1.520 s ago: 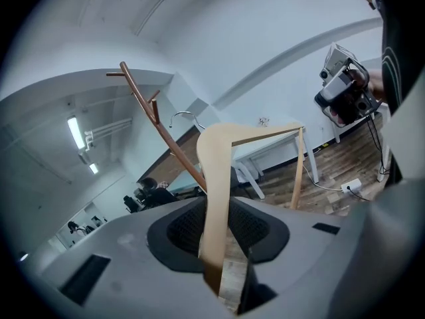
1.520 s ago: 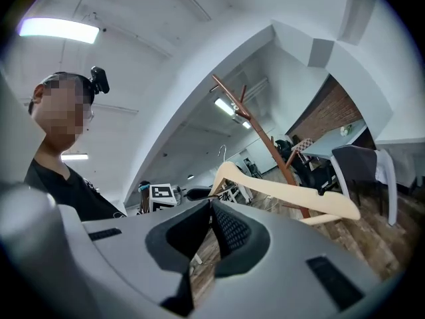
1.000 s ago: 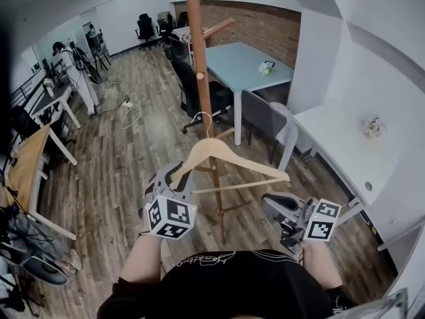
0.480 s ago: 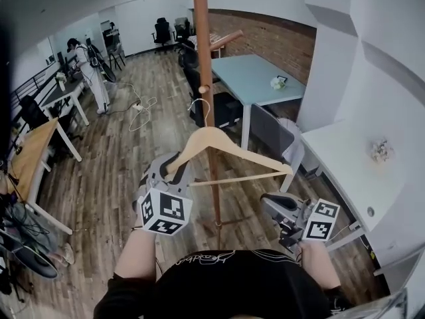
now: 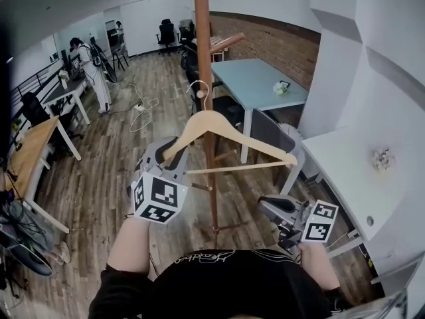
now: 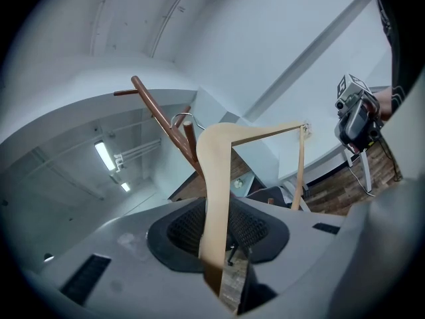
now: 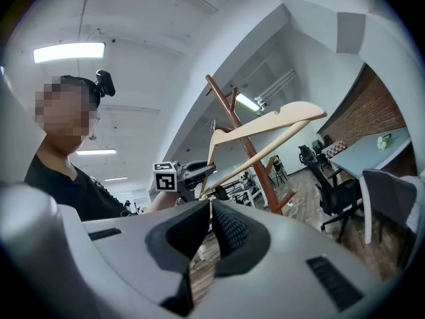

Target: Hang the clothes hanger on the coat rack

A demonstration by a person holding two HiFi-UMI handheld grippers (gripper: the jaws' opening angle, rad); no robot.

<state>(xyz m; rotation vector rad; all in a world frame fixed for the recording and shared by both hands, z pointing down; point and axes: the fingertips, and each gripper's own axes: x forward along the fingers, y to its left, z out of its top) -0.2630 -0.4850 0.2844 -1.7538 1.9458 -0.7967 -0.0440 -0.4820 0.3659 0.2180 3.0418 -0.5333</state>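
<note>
Hanger [image 5: 212, 118] of pale wood hangs in the air in front of the coat rack [image 5: 202, 45], its crossbar running across the brown pole and its wire hook [image 5: 198, 90] standing up just beside the pole, below the slanted upper peg [image 5: 226, 43]. The hook rests on no peg. The left gripper [image 5: 171, 158] sits to the left of the rack and holds the hanger by the end of its left arm. In the left gripper view the pads are clamped on the flat wood [image 6: 216, 198], and the rack's pegs [image 6: 156, 115] rise beyond it. The right gripper [image 5: 265, 208] is lower, to the right of the pole and apart from the hanger. In its own view the jaws stand together with nothing between them, and the hanger [image 7: 265, 126] and the rack [image 7: 249, 151] show ahead. Behind the rack stands a pale blue table [image 5: 255, 75], and to its right a white desk [image 5: 345, 151]. Far off to the rack's left a person [image 5: 89, 72] stands on the wooden floor [image 5: 119, 158].
</note>
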